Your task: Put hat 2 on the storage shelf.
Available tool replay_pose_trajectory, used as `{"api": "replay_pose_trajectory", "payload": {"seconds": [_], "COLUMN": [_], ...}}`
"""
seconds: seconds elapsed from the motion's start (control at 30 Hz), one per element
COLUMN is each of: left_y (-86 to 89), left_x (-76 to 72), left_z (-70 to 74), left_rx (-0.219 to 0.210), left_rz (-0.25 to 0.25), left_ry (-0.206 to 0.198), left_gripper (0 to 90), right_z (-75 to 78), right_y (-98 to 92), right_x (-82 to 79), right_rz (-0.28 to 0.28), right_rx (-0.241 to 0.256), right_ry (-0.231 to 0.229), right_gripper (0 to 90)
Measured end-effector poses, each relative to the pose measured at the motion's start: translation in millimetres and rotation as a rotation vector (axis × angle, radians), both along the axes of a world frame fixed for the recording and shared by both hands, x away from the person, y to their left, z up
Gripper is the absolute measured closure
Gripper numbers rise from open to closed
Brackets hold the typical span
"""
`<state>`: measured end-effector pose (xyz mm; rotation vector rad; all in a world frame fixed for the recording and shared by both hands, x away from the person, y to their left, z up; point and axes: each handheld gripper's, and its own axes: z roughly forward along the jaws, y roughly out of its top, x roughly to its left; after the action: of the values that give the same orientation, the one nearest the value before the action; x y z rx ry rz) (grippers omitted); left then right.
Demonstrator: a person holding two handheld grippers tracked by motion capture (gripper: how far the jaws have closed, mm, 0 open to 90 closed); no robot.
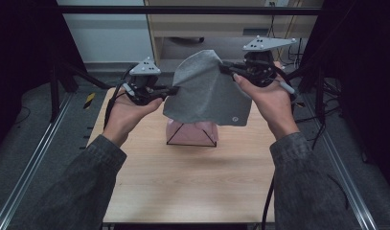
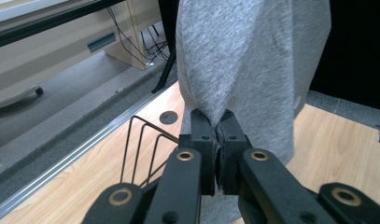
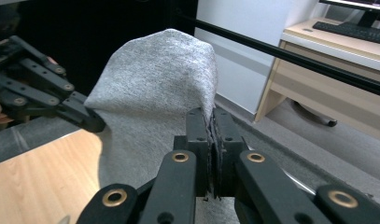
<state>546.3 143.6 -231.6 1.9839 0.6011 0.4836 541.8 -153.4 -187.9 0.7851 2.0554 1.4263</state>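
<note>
Grey cloth [image 1: 207, 91] hanging at centre frame in the high view, above a pink folded item in a wire rack [image 1: 191, 133] on the wooden table [image 1: 183, 182]. Pinched at its left edge by the left gripper [image 1: 172, 89], jaws clamped shut on the fabric; pinched at its upper right by the right gripper [image 1: 227, 68], jaws likewise closed on a fold. Risk, by judgement: thin bites of fabric slipping free under tension, or the lower hem snagging on the rack wires if lowered carelessly.
</note>
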Motion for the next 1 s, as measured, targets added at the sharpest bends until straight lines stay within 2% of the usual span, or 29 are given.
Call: {"api": "replay_pose_trajectory", "payload": {"seconds": [0.1,0.53,0.83,0.93,1.0], "left_y": [-1.8,-4.2,-0.1,0.5,1.8], "left_x": [7.1,35.0,45.3,49.6,53.0], "left_z": [3.2,13.0,7.9,2.9,-0.1], "left_rx": [0.013,-0.002,-0.011,0.009,0.004], "left_rz": [0.009,0.046,0.080,0.090,0.095], "left_ry": [-0.009,-0.065,-0.085,-0.089,-0.083], "left_gripper": [87.6,87.6,87.6,87.5,87.5], "right_z": [0.4,-3.7,-10.5,-14.2,-17.1], "right_y": [1.1,-3.2,2.8,5.8,6.9], "right_x": [9.6,42.9,56.6,61.3,65.1], "right_rz": [-0.012,-0.062,-0.077,-0.081,-0.082], "right_rx": [0.015,0.084,0.117,0.102,0.095], "right_ry": [-0.004,-0.006,-0.014,-0.008,-0.004], "right_gripper": [87.7,87.6,87.6,87.6,87.6]}}
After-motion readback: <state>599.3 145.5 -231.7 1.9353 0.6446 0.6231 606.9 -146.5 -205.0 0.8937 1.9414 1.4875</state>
